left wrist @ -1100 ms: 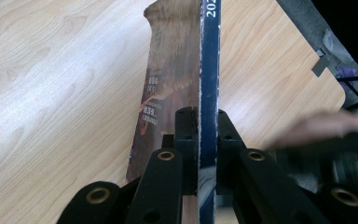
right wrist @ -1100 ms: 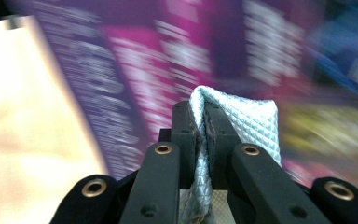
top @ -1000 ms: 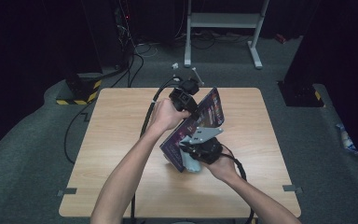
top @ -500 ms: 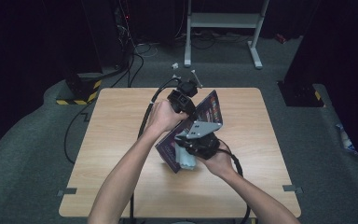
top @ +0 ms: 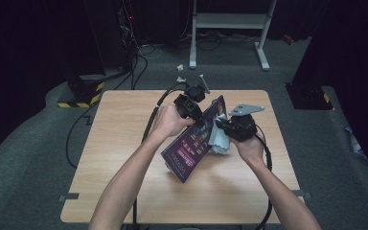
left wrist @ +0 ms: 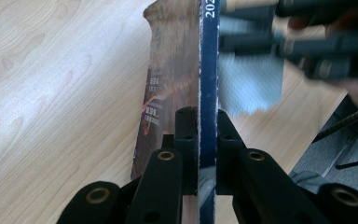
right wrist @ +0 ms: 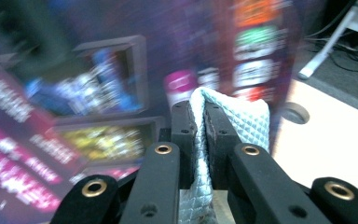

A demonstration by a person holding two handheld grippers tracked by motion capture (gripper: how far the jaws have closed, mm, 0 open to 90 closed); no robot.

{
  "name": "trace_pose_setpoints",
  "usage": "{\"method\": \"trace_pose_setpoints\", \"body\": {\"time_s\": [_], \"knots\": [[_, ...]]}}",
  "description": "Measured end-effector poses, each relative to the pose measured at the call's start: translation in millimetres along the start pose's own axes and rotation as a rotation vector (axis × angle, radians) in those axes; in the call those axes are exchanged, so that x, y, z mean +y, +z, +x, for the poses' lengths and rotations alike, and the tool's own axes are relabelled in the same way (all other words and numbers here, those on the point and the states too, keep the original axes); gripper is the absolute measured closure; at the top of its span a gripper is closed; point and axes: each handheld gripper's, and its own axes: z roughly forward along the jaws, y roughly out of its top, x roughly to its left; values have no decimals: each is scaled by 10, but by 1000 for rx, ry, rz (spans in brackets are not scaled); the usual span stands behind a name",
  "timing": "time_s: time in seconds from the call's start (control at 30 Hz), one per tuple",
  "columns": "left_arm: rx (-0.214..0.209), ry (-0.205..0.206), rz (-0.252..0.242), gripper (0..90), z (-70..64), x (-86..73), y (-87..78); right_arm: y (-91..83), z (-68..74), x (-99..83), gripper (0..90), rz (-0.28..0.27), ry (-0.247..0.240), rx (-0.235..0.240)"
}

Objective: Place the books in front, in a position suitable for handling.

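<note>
The bench (top: 124,158) was a rectangular top of pale wood-grain laminate with rounded corners, standing on dark grey carpet. Over its middle a thin, flat book (top: 195,141) stood on its lower edge, tilted, its long axis running from the near-left corner, close to the person, up toward the far right. The near corner sat on or just above the wood; which, I could not tell. The cover facing right was glossy dark purple with bright pink, orange and green printed panels, blurred in the right gripper view. From the left gripper view the book (left wrist: 208,70) appeared edge-on: a narrow navy spine with white digits at its top, and a brownish printed cover on its other side.

The left gripper (top: 188,106) held the book at its upper far end; its black fingers (left wrist: 186,135) were closed flat against both faces of the book. The right gripper (top: 235,128), carrying a grey three-cornered plate, was just beside the purple cover. Its fingers (right wrist: 216,135) were clamped on a fold of a pale blue-grey cloth (right wrist: 233,119), soft and quilted in a small diamond pattern. The cloth (top: 219,139) hung against the cover, touching it
</note>
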Motion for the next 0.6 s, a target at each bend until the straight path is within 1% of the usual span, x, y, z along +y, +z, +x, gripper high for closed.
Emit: {"method": "trace_pose_setpoints", "body": {"time_s": [0.03, 0.13, 0.17, 0.27, 0.33, 0.37, 0.4, 0.47, 0.53, 0.57, 0.6], "knots": [[2, 7, 4, 833, -2, 4, 7, -16, -31, 16, 841, -2, 15, -4], [13, 7, 20, 833, -19, 14, 41, -84, -45, 98, 841, -32, 11, -15], [25, 15, 24, 833, -26, 18, 55, -109, -33, 132, 841, -47, 6, -11], [40, 23, 41, 833, -70, 25, 95, -175, 39, 251, 841, -83, -25, -11], [42, 22, 36, 833, -76, 20, 92, -197, 62, 310, 841, -94, -37, -11], [41, 30, 36, 834, -67, 14, 76, -201, 64, 321, 841, -95, -38, -13], [37, 25, 27, 833, -65, 4, 64, -198, 55, 317, 840, -98, -36, -11], [32, 23, 19, 833, -57, -18, 30, -169, 22, 274, 840, -74, -28, -18], [31, 30, 10, 833, -42, -35, -3, -110, -19, 178, 840, -40, -13, -24], [29, 23, 2, 833, -42, -42, -11, -71, -31, 120, 840, -19, -5, -24], [28, 24, -1, 833, -35, -46, -19, -28, -36, 62, 840, 1, 1, -23]]}}
